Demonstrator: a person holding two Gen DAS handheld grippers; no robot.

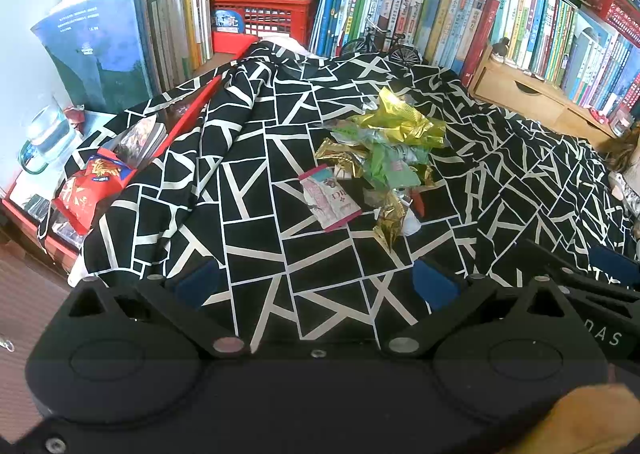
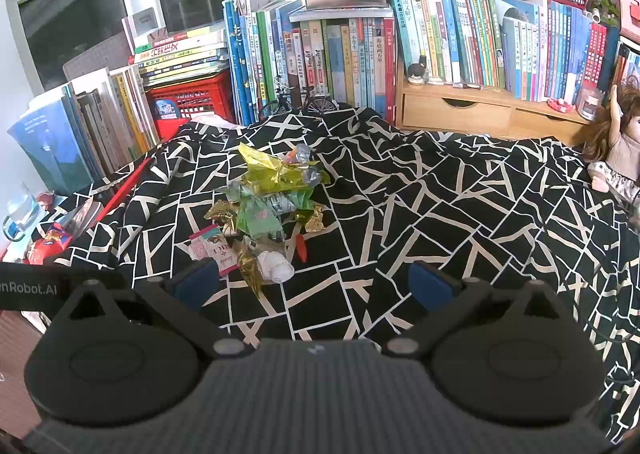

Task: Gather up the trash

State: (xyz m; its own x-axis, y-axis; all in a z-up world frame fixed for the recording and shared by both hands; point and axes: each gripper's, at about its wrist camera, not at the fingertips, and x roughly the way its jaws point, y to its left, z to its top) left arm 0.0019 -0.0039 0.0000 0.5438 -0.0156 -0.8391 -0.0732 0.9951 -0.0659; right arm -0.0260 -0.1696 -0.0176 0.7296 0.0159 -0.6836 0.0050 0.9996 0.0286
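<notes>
A heap of trash [image 1: 384, 158] lies on the black-and-white patterned cloth [image 1: 256, 222]: yellow-green and gold foil wrappers, a pink packet [image 1: 330, 200] and a white crumpled tissue [image 2: 276, 268]. The same heap [image 2: 272, 198] shows left of centre in the right wrist view. My left gripper [image 1: 316, 286] is open, short of the heap, with nothing between its blue pads. My right gripper [image 2: 316, 286] is open too, its left finger close to the pink packet [image 2: 212, 248] and tissue, touching neither.
Rows of books [image 2: 440, 42] and a red crate [image 1: 264, 14] line the back. A model bicycle [image 2: 298, 102] and a wooden drawer unit [image 2: 480, 112] stand behind the cloth. A doll [image 2: 616, 150] sits at right. A red snack bag [image 1: 86, 190] and a glass mug [image 1: 44, 138] are at left.
</notes>
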